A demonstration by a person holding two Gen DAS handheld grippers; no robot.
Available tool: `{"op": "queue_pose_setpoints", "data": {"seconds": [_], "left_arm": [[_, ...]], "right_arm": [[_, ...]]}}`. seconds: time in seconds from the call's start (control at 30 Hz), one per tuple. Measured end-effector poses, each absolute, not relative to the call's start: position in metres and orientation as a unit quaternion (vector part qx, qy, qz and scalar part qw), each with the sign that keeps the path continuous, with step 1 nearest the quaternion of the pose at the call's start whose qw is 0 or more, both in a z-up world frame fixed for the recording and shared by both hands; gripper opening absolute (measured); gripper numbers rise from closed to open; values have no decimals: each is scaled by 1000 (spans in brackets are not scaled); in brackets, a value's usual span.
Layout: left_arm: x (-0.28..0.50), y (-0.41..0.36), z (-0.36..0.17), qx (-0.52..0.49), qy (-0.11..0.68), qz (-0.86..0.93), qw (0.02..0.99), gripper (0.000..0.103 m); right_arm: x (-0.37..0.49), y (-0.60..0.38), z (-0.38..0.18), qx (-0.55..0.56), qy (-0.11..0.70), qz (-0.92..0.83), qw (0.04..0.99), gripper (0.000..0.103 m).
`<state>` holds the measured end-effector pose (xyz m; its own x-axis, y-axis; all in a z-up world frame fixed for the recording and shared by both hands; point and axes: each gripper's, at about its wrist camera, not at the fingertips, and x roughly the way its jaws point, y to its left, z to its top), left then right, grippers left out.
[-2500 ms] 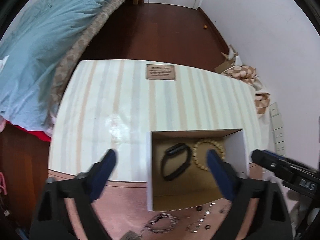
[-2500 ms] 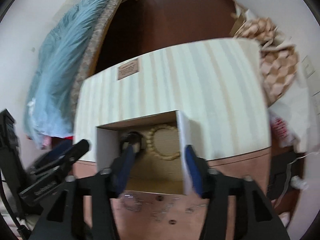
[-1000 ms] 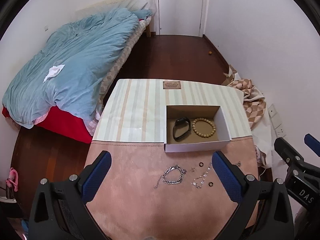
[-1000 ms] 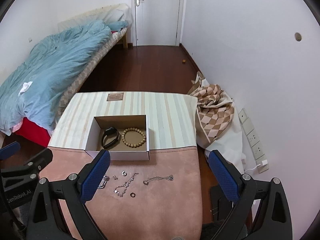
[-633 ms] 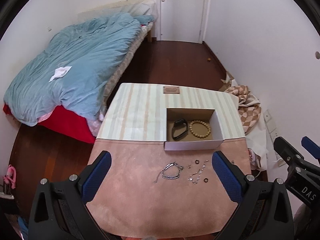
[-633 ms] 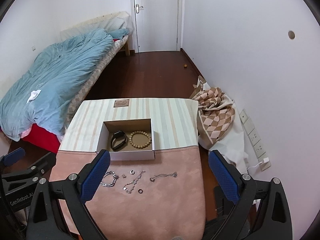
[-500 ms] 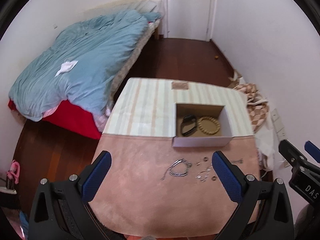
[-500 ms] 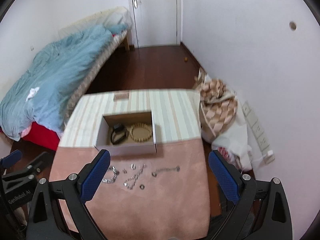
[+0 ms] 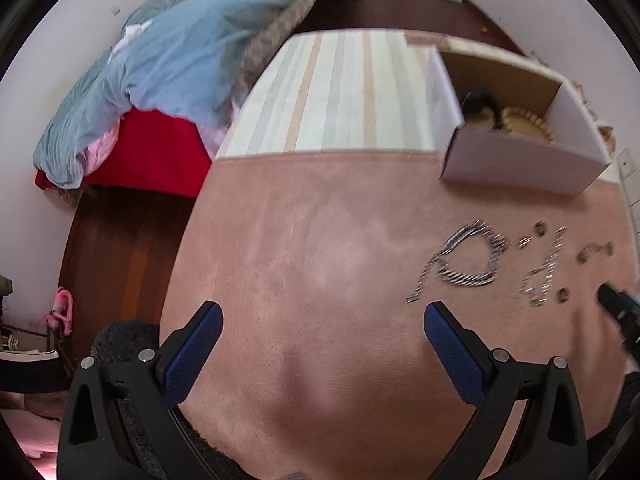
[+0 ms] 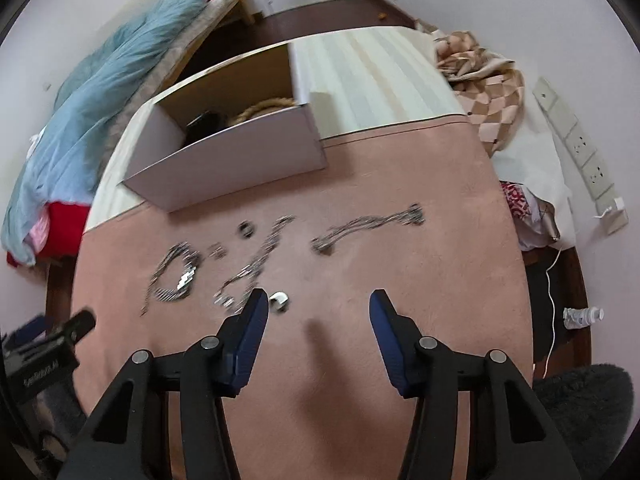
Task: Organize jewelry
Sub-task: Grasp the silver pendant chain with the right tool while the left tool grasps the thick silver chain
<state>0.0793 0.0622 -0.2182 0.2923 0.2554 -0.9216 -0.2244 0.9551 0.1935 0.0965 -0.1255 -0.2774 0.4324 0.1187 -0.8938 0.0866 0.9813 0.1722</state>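
Several silver jewelry pieces lie on a pink mat (image 10: 360,360): a looped chain bracelet (image 9: 464,260) (image 10: 176,272), a thin chain (image 10: 256,264), a long chain (image 10: 368,224) and small rings (image 10: 279,300). A white cardboard box (image 10: 232,160) (image 9: 516,160) holds a black band (image 9: 476,106) and a beaded wooden bracelet (image 9: 524,122). My left gripper (image 9: 320,320) is open and empty, low over the mat left of the bracelet. My right gripper (image 10: 318,304) is open and empty, just short of the chains, its left finger beside a ring.
The mat and a striped cloth (image 9: 344,92) cover the table. A bed with a blue duvet (image 9: 172,52) stands left. A checked cloth (image 10: 488,80) and wall sockets (image 10: 576,144) are right of the table. The floor is dark wood.
Both grippers have dropped from high above the table to just over the pink mat, close to the jewelry. Both stay open and empty.
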Motion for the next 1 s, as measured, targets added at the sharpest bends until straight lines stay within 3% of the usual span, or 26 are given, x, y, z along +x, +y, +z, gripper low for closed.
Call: {"op": "queue_pose_setpoints", "data": {"seconds": [0.4, 0.47, 0.53, 1.0], "left_arm": [[105, 61, -243, 24, 591, 159, 791, 103], [107, 62, -243, 25, 591, 159, 790, 103], [109, 62, -245, 26, 592, 157, 790, 103], [125, 14, -243, 26, 579, 27, 815, 99]], "right_arm": [[135, -113, -299, 66, 509, 1, 858, 53], [138, -107, -301, 44, 506, -10, 861, 40], [139, -105, -302, 31, 503, -17, 863, 13], [117, -144, -278, 76, 492, -29, 867, 13]]}}
